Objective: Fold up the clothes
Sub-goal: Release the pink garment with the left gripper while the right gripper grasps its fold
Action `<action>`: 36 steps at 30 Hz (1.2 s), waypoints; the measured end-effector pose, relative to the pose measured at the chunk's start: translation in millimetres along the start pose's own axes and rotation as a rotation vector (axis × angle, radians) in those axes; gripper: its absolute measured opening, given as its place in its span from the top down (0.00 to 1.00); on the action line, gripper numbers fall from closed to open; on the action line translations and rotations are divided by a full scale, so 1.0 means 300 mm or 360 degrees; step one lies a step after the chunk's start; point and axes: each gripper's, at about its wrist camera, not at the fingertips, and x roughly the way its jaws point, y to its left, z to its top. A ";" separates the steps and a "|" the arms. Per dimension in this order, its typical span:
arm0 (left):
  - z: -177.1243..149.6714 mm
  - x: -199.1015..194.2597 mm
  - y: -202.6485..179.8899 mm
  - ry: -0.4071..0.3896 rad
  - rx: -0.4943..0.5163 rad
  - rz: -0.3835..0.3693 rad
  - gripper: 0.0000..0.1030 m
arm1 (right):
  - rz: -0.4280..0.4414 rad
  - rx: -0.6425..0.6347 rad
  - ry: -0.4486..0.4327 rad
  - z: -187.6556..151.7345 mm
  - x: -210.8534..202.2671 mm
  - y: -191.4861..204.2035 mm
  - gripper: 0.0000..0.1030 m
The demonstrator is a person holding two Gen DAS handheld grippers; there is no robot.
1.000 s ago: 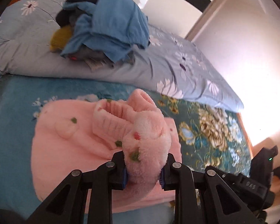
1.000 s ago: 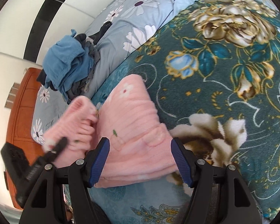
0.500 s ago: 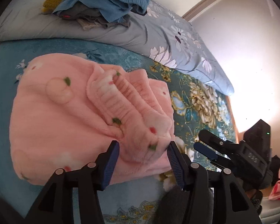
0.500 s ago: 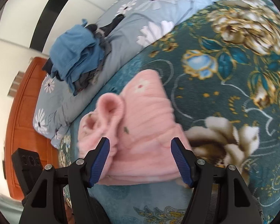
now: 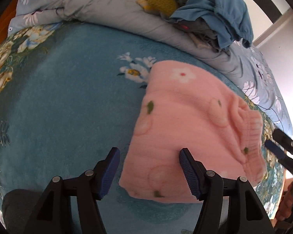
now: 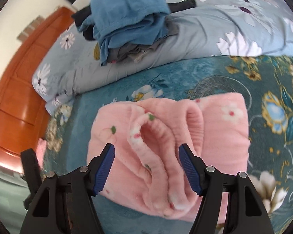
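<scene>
A pink fleece garment with small flower and leaf prints lies folded on the teal floral blanket. My left gripper hangs open over its near left edge, one finger above the fleece and the other above the blanket, holding nothing. In the right wrist view the garment shows its ribbed sleeve bunched on top. My right gripper stands open just above that sleeve, with nothing pinched. The right gripper's tip also shows at the left wrist view's right edge.
A loose pile of blue, grey and yellow clothes sits on a grey-blue flowered quilt at the back. An orange wooden panel stands at the left. Open blanket lies left of the garment.
My left gripper let go of the pink sleeve, opened, and swung to the garment's left edge. The sleeve now lies on the folded body. My right gripper moved over the garment, still open.
</scene>
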 end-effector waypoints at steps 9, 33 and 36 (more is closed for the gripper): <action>-0.018 0.006 0.017 0.0014 -0.0003 -0.0053 0.35 | -0.0087 -0.0075 0.0125 0.032 0.123 0.049 0.36; -0.018 0.044 0.024 0.0090 -0.0015 -0.0050 0.31 | -0.0124 0.0114 0.0022 0.054 -0.004 -0.144 0.72; -0.016 0.043 0.020 0.0082 -0.0005 -0.0037 0.31 | -0.0145 0.0090 0.0029 0.027 -0.019 -0.151 0.60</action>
